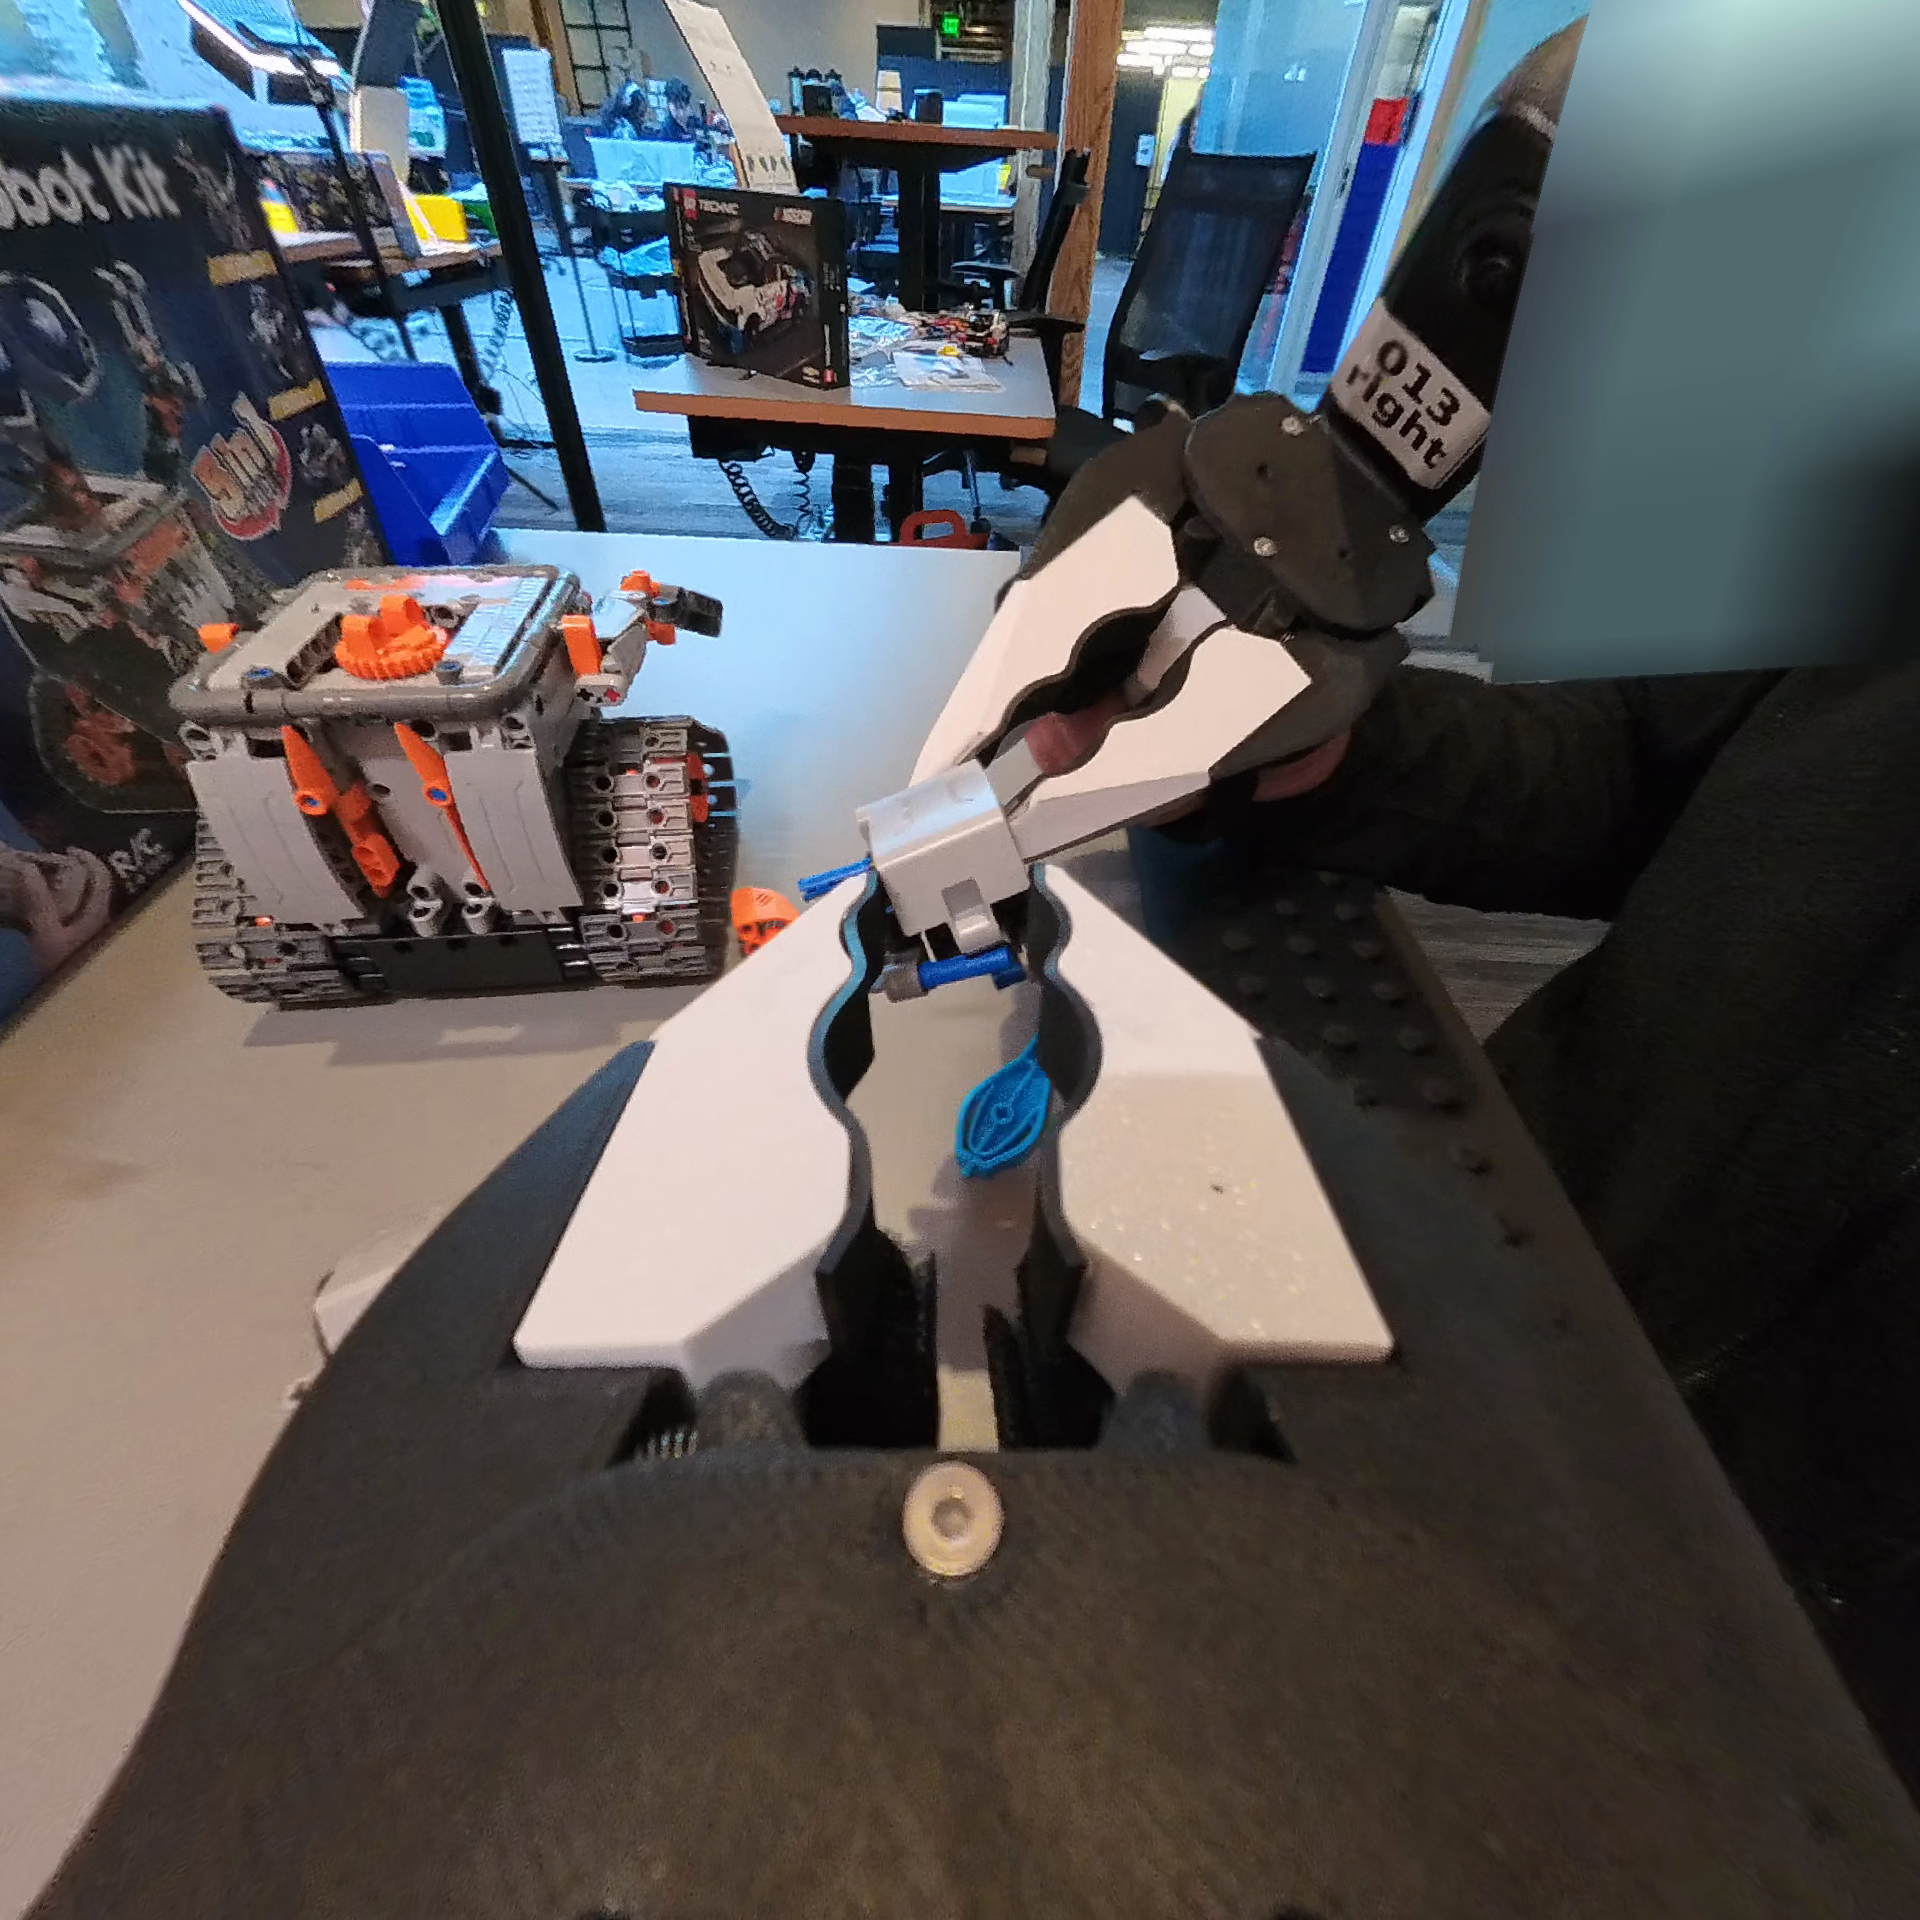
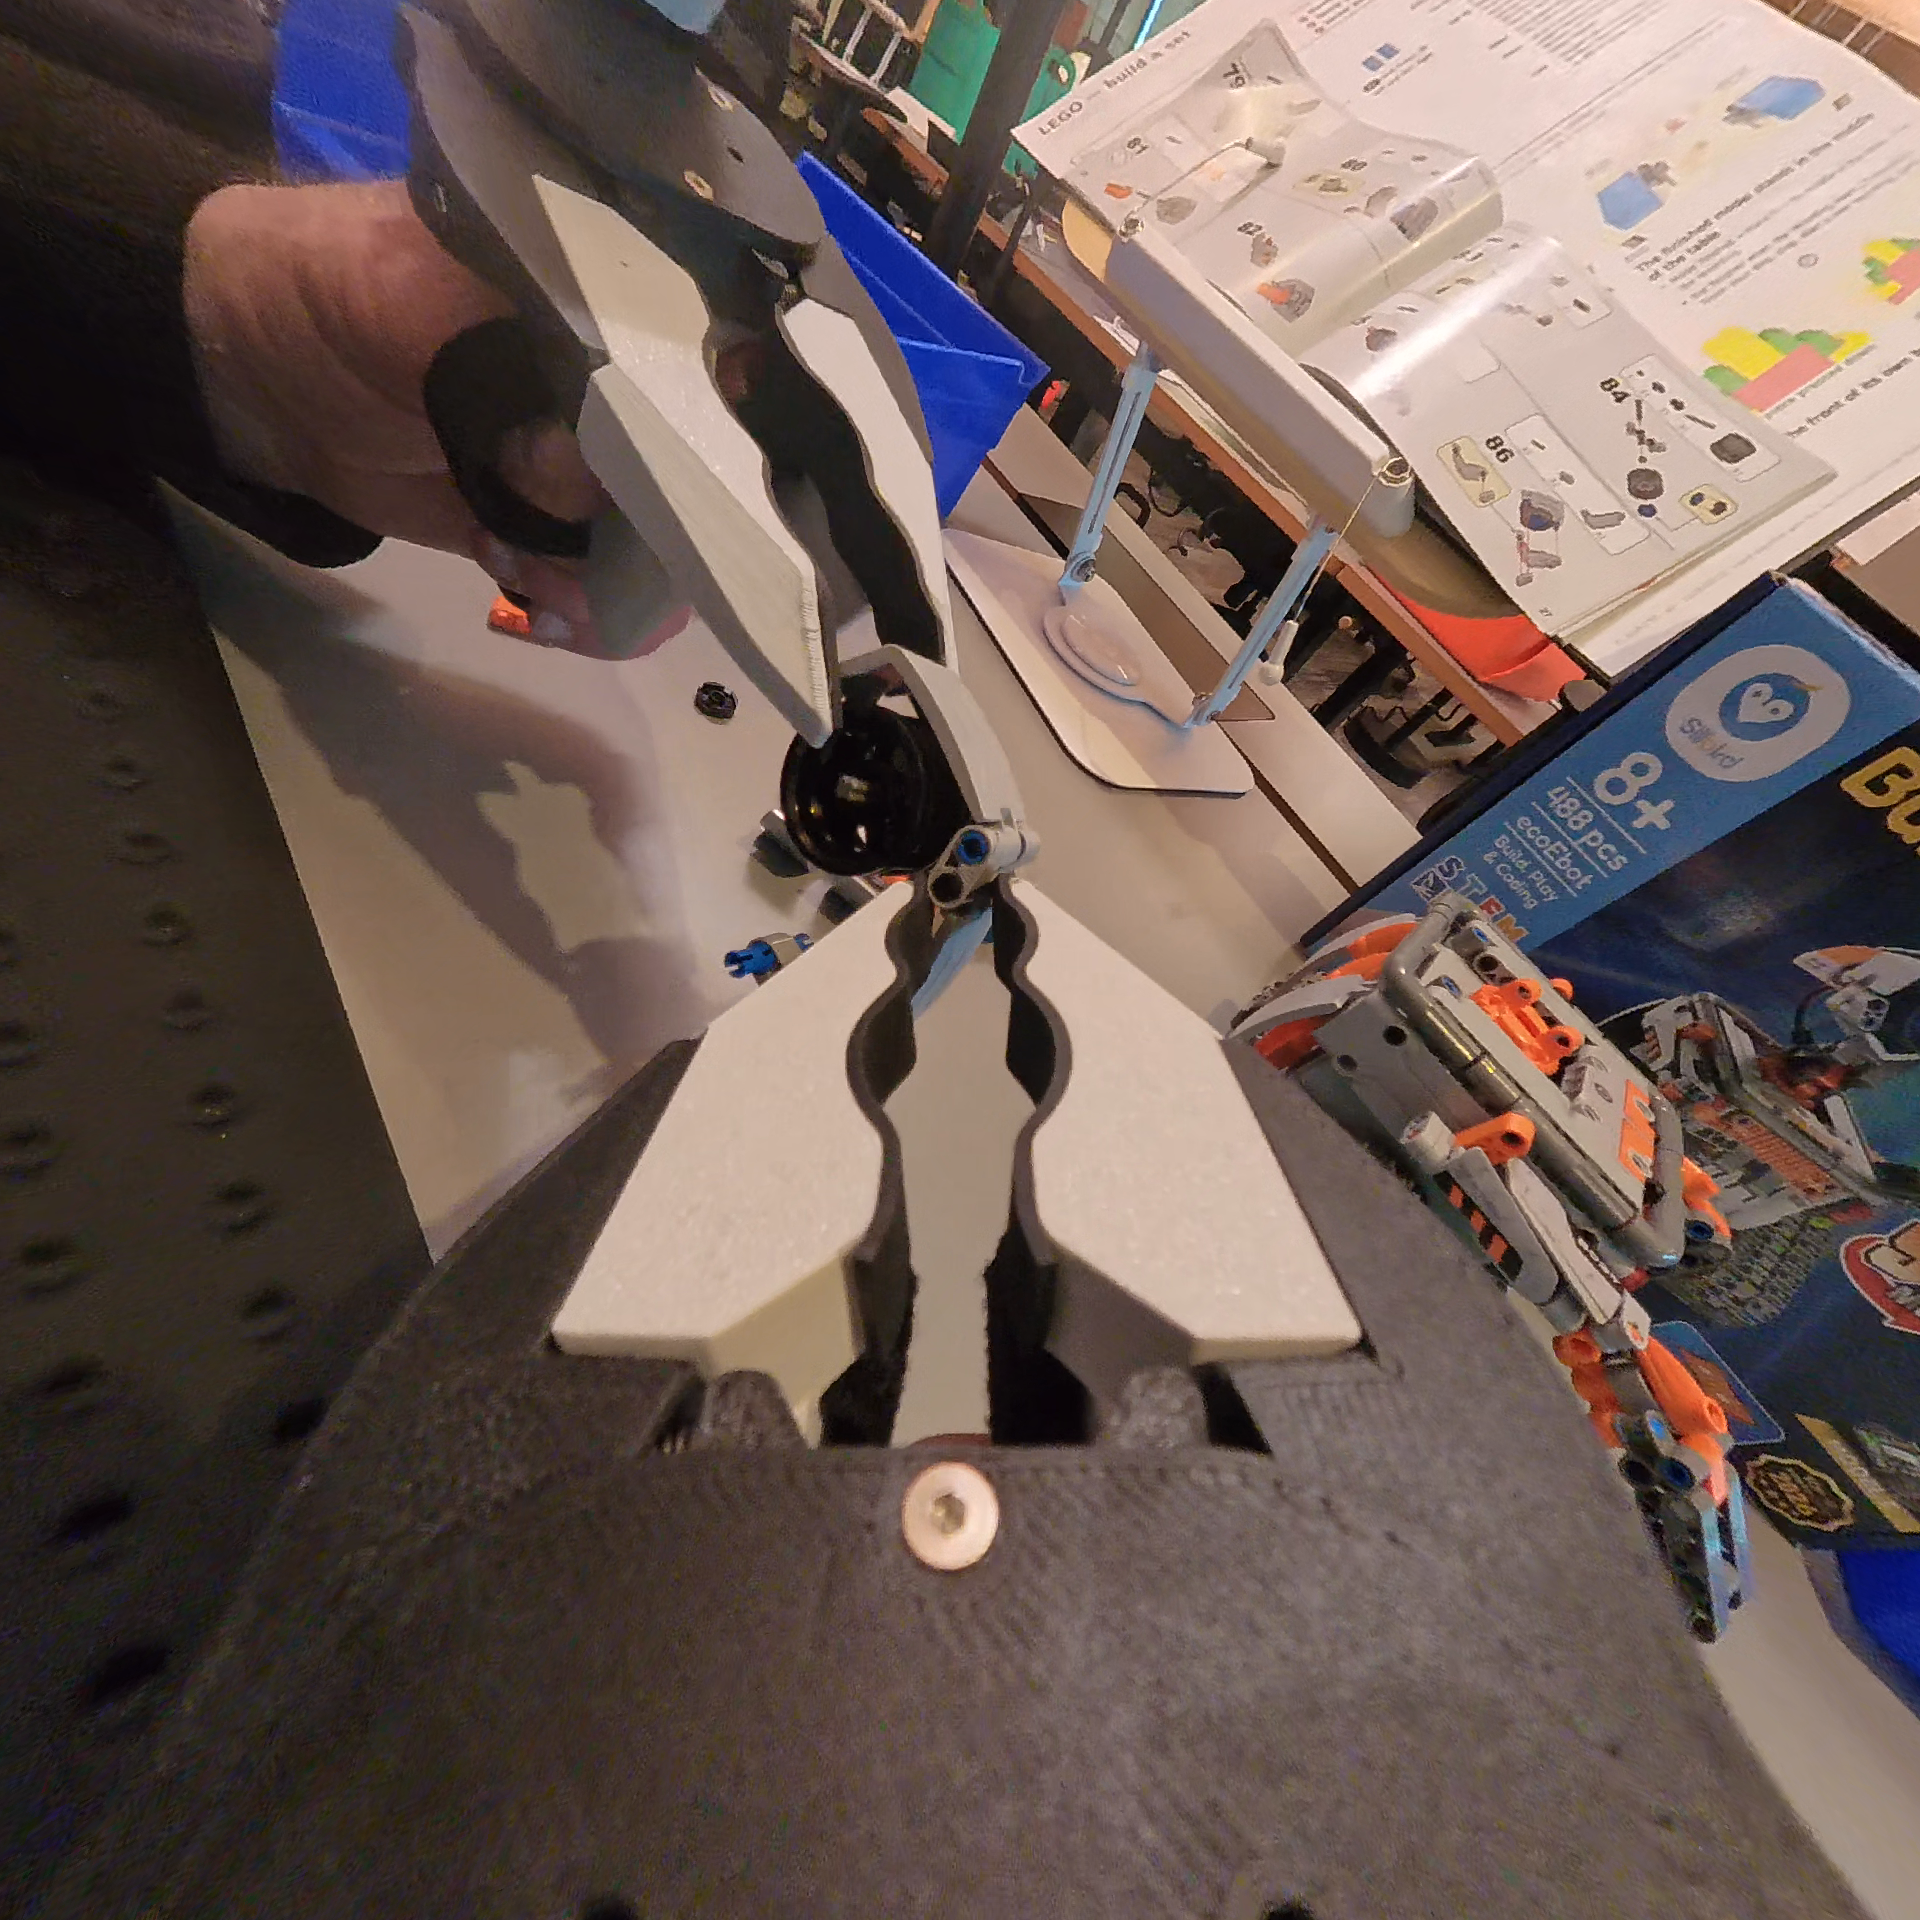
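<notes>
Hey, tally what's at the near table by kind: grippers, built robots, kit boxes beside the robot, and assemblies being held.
Grippers: 2 (left gripper, right gripper)
Robot: 1
Box: 1
Assembly, gripped by both: 1
Total: 5

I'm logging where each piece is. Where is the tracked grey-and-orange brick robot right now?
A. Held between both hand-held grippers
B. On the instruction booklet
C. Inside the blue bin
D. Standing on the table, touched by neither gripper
D: the tracked robot stands on the table, while both hand-held grippers meet at a small grey brick assembly off to its side.
</notes>
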Demonstrator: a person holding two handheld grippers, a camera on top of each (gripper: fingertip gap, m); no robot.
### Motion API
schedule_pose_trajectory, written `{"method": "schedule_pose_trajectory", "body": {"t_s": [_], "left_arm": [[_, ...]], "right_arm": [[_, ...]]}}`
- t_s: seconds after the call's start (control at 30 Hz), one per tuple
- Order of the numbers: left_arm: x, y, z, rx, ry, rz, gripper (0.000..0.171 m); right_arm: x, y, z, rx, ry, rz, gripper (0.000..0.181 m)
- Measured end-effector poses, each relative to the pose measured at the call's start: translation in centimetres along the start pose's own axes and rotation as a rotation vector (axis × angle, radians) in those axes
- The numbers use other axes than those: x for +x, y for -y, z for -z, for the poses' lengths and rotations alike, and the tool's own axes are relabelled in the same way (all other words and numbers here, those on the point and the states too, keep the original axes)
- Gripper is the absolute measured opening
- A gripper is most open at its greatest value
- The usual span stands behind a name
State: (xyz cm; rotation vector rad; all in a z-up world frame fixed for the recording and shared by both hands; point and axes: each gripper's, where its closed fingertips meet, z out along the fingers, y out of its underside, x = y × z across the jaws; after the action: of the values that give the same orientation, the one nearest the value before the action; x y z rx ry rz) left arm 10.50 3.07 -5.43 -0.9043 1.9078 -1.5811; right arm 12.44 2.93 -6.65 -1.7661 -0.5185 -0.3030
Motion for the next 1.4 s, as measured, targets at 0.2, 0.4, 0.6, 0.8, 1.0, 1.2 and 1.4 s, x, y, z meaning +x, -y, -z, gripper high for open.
{"method": "schedule_pose_trajectory", "body": {"t_s": [0.2, 0.4, 0.6, 0.8, 1.0, 1.2, 1.4], "left_arm": [[0.2, 0.3, 0.0, -0.016, 0.002, 0.002, 0.024], [0.4, 0.2, 0.1, -0.082, 0.017, -0.069, 0.024], [0.4, -0.5, 0.1, -0.198, 0.031, -0.12, 0.023], [0.5, -0.6, 0.2, -0.297, 0.05, -0.19, 0.024], [0.2, -1.6, 0.2, -0.429, 0.113, -0.326, 0.024], [0.4, -1.4, 0.2, -0.427, 0.1, -0.323, 0.038], [0.8, -1.6, -0.7, -0.407, 0.07, -0.251, 0.029]], "right_arm": [[0.1, 0.3, 0.2, 0.003, -0.037, 0.055, 0.008], [0.3, 0.4, 0.5, -0.037, -0.119, 0.193, 0.006], [0.3, 0.3, 0.6, -0.058, -0.141, 0.26, 0.006], [0.2, 0.2, 0.7, -0.076, -0.167, 0.34, 0.006], [0.0, -0.5, 0.4, -0.124, -0.182, 0.392, 0.006], [-0.2, -0.5, 0.2, -0.15, -0.215, 0.481, 0.004], [-0.7, 0.0, 0.2, -0.136, -0.24, 0.567, 0.003]]}}
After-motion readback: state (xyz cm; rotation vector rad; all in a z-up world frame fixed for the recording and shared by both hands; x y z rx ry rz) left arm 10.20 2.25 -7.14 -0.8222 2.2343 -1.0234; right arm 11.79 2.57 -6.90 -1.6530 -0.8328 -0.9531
